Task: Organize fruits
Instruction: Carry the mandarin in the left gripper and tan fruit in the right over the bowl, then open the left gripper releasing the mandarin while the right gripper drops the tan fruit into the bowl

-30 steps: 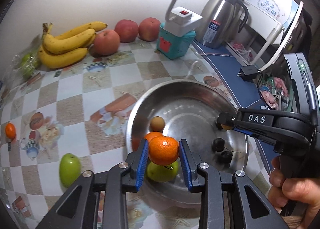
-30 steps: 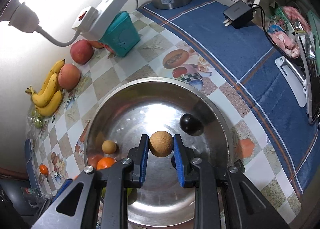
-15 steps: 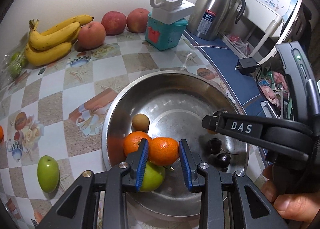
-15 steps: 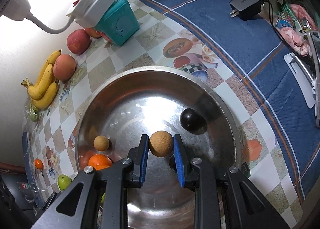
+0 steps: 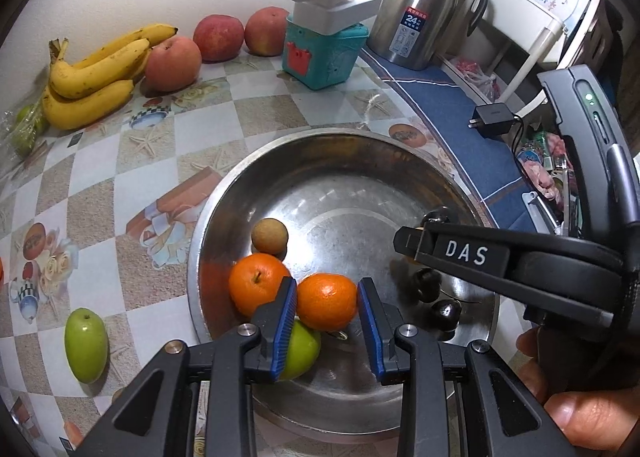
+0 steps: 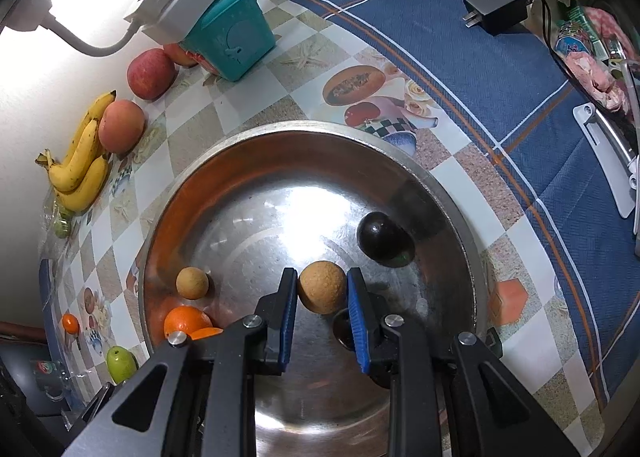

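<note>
A steel bowl [image 5: 400, 149] [image 6: 304, 129] sits on the checkered table. My left gripper [image 5: 327, 307] is shut on an orange mandarin [image 5: 326, 301] and holds it over the bowl's near side. Beneath it lie a second mandarin [image 5: 258, 283], a green apple [image 5: 302, 349], a brown longan [image 5: 270, 235] and dark cherries [image 5: 446, 311]. My right gripper [image 6: 322, 295] is shut on a brown longan [image 6: 322, 292] above the bowl's middle. A dark plum [image 6: 384, 237] lies at the bowl's right.
Bananas [image 5: 92, 77], a peach [image 5: 172, 63] and two apples [image 5: 218, 37] line the wall. A green fruit [image 5: 86, 343] lies left of the bowl. A teal box [image 5: 324, 53], a power strip, a steel kettle [image 5: 420, 13] and a charger [image 5: 494, 119] stand behind.
My left gripper has moved forward over the bowl with the mandarin in it. My right gripper has drifted slightly with the longan still held.
</note>
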### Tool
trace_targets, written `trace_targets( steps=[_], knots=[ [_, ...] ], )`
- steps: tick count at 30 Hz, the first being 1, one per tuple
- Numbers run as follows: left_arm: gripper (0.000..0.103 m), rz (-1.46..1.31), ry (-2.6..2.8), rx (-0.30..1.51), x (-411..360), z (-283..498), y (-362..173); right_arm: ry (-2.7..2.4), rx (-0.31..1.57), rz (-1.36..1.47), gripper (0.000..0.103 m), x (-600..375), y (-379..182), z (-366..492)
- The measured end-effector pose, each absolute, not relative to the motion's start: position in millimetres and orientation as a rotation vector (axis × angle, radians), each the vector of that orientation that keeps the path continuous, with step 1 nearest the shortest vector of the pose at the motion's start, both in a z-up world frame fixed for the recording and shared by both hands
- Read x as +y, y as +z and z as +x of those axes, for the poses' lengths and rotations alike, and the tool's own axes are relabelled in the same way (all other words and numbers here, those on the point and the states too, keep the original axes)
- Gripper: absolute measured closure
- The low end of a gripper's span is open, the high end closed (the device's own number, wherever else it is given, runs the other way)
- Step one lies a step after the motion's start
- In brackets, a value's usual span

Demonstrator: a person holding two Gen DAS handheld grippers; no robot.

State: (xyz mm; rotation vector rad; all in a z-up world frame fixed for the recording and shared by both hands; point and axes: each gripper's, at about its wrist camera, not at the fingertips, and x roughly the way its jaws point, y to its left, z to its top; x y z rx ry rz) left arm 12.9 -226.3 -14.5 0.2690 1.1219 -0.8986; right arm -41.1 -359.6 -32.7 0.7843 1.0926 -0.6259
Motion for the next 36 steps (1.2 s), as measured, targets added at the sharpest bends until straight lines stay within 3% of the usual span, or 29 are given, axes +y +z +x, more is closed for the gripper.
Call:
trace_targets(
  steps=[20, 36],
  knots=[
    [0.069, 0.236, -0.912, 1.092, -218.0, 16.0, 3.9, -0.608, 1.082, 0.768, 0.074, -355.9, -21.2, -38.6],
    [0.069, 0.114, -0.724, 1.096, -159.5, 67.0, 13.1, -0.587, 1.051, 0.71, 0.075, -338.6, 5.7, -31.8]
  ],
)
